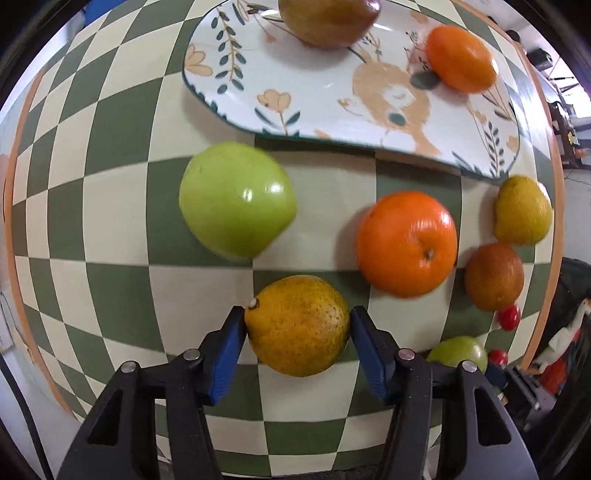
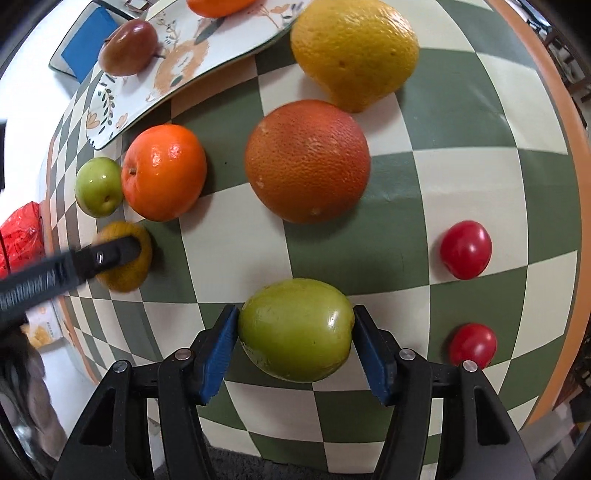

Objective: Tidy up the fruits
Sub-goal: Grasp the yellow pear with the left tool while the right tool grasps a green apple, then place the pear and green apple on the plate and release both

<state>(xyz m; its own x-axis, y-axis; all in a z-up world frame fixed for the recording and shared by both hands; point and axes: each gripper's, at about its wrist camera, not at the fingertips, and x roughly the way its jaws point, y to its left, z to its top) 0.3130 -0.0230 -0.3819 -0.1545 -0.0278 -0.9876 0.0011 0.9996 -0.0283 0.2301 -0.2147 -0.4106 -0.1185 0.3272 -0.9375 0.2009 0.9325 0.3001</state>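
Green-and-cream checkered cloth [image 1: 110, 206] covers the round counter under both of your tools. Your left gripper [image 1: 297, 326] has its blue-padded jaws pinching a speckled yellow-orange citrus fruit [image 1: 297, 325], one pad touching each side of it, low over the cloth. Just ahead of it lie a large glossy green apple [image 1: 236, 199] and a bright orange mandarin [image 1: 406, 243], set apart from each other. Right of the mandarin sit a dull brownish-orange fruit [image 1: 494, 276] and, above it, a yellow pear-shaped citrus [image 1: 522, 210]. Beyond them lies an oblong white ceramic plate painted with leaves and a tan animal [image 1: 295, 92]; on it rest a brown-red pear-like fruit [image 1: 327, 20] and a small orange tangerine [image 1: 460, 58], well apart.

Your right gripper [image 2: 295, 330] has its jaws closed around a smaller green apple [image 2: 295, 330], both pads against its skin. To its right, two small red tomatoes [image 2: 466, 249] lie on the cloth, one nearer you than the other. Straight ahead sits the rough brownish-orange fruit, with the yellow citrus just behind it. At the left edge of the right wrist view, the dark arm of your left gripper crosses in front of the speckled fruit.
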